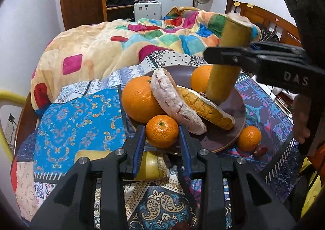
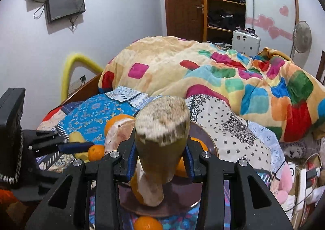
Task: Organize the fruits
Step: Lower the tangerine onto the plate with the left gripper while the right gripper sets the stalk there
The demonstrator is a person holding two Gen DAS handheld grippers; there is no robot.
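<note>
A dark brown plate lies on the patchwork bedspread. On it are a big orange, a second orange, a pinkish peeled segment and a yellow rind wedge. At the plate's near edge, my left gripper is shut on a small orange. Over the plate, my right gripper is shut on a thick yellow fruit piece with a pale pith end, held upright. That same piece and the right gripper also show in the left wrist view.
Off the plate to the right lie another small orange and a small dark red fruit. A yellow rind piece sits under my left fingers. A heaped colourful blanket lies behind the plate. A hand is at the right.
</note>
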